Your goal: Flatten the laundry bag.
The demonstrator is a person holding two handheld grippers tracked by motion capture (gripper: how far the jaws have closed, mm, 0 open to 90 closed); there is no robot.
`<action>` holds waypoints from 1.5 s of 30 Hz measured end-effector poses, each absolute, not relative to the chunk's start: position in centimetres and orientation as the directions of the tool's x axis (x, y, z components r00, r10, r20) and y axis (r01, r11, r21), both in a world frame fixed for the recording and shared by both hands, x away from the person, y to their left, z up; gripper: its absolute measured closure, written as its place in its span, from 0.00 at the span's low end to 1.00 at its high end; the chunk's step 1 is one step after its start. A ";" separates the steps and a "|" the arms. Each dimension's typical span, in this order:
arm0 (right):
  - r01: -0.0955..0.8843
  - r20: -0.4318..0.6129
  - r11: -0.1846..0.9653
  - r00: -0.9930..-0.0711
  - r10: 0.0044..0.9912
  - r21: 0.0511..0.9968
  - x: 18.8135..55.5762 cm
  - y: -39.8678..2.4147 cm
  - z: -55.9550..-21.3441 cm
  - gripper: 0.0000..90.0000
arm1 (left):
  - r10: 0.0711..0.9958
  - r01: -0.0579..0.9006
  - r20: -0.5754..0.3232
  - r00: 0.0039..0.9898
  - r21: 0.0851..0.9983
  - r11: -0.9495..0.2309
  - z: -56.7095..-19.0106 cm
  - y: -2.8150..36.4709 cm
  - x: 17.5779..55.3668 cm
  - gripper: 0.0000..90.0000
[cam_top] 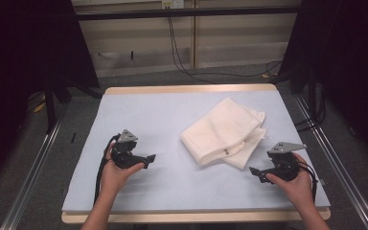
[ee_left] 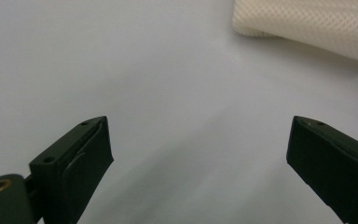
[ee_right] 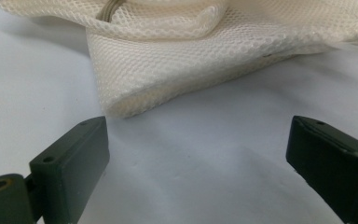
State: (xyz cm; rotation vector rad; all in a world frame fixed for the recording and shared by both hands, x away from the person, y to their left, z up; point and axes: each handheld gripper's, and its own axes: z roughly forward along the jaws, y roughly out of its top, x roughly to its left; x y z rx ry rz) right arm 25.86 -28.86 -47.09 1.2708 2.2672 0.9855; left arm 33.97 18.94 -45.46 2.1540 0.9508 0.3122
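while both hands rest low on the pale blue table (cam_top: pixel 139 110), left gripper (cam_top: pixel 151 157) and right gripper (cam_top: pixel 252 170) gape empty, flanking the folded white mesh cloth (cam_top: pixel 223 132).

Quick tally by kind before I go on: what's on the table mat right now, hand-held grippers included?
White mesh cloth, folded: 1
Hand-held grippers, black, both with jaws open and nothing between them: 2, the left hand-held gripper and the right hand-held gripper
Total: 3
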 end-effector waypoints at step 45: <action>0.587 0.037 0.362 -0.558 0.829 0.724 26.0 -28.1 -47.2 0.08 | 0.466 0.409 -0.136 0.874 0.724 -0.556 -44.5 6.2 33.0 0.18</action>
